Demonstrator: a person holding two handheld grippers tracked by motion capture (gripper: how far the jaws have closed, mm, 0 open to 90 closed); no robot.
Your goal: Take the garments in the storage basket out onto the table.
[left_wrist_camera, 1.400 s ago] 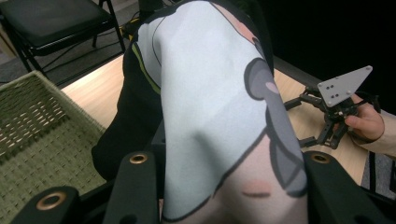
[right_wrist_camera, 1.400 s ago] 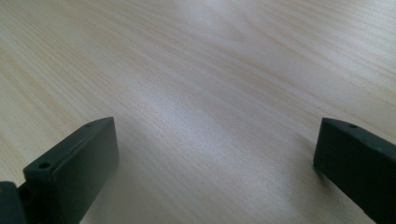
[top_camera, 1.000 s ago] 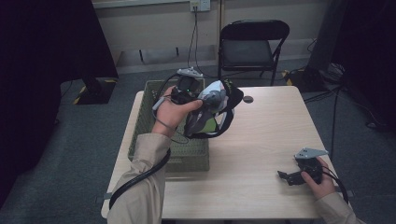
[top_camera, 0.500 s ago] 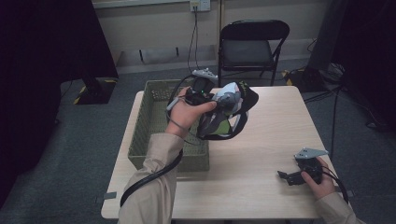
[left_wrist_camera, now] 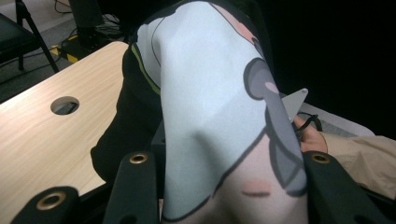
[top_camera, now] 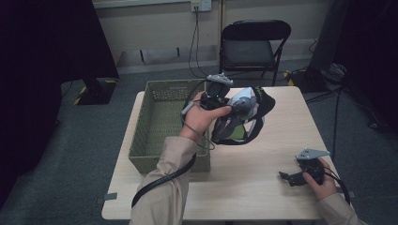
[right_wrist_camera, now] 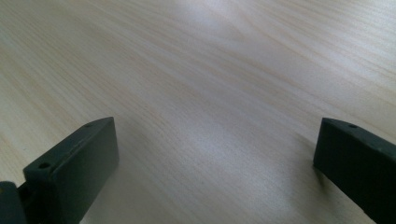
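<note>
A black garment point(top_camera: 241, 124) with a white, grey and pink print hangs in the air over the middle of the wooden table point(top_camera: 263, 183). My left gripper point(top_camera: 231, 106) is shut on it. In the left gripper view the printed cloth point(left_wrist_camera: 210, 93) is bunched between the two black jaws of the left gripper point(left_wrist_camera: 224, 177). My right gripper point(top_camera: 285, 177) rests on the table near the front right corner. In its own view the right gripper point(right_wrist_camera: 215, 158) stands open, with only bare wood between its fingers.
A green woven basket point(top_camera: 141, 140) sits on the left part of the table, just left of the hanging garment. A round cable hole point(left_wrist_camera: 64, 105) lies in the tabletop. A black folding chair point(top_camera: 253, 44) stands behind the table's far edge.
My left hand has carried the garment to the right, from over the basket's right edge out over the table's middle. The right gripper has stayed put.
</note>
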